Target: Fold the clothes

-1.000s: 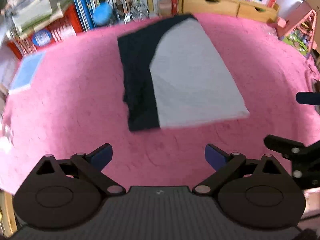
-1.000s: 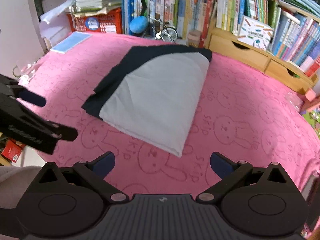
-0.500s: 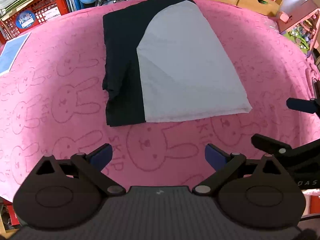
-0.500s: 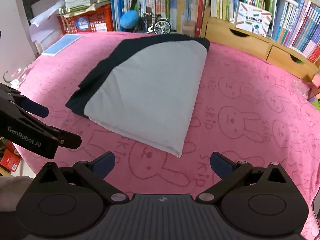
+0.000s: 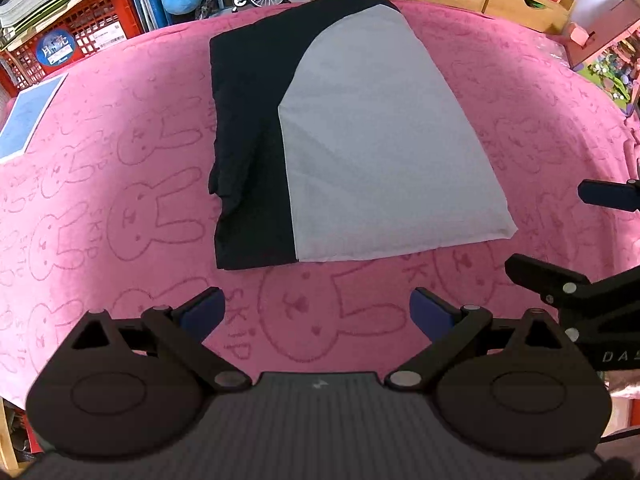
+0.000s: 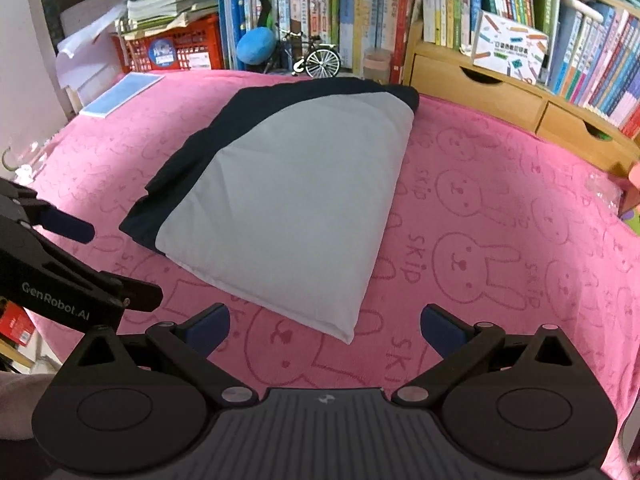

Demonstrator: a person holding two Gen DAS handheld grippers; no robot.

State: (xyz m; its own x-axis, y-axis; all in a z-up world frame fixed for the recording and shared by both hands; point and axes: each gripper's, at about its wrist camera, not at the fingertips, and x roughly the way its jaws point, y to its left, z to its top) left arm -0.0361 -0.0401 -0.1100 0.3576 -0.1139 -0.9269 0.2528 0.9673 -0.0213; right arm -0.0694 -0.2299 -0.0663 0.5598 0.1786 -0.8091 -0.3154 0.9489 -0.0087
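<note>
A folded garment, grey [image 5: 384, 152] on top with a black part [image 5: 248, 132] along its left, lies flat on the pink bunny-print cloth [image 5: 120, 184]. My left gripper [image 5: 316, 310] is open and empty, just short of the garment's near edge. My right gripper [image 5: 544, 229] shows at the right, open, beside the garment's near right corner. In the right wrist view the garment [image 6: 288, 200] points its near corner between the fingers of my open right gripper [image 6: 325, 320]. The left gripper [image 6: 120, 266] stands open at the left, off the black edge.
A blue booklet [image 6: 120, 94] lies at the cloth's far left. Behind stand a red crate [image 6: 168, 52], a blue ball [image 6: 254, 46], a model bicycle [image 6: 316, 60], wooden drawers [image 6: 480, 92] and shelves of books [image 6: 360, 12]. A pink wooden stand [image 5: 600, 24] sits far right.
Both grippers have come closer to the garment's near edge, and the left view has tipped down onto it. The garment has not moved, and both grippers stay open.
</note>
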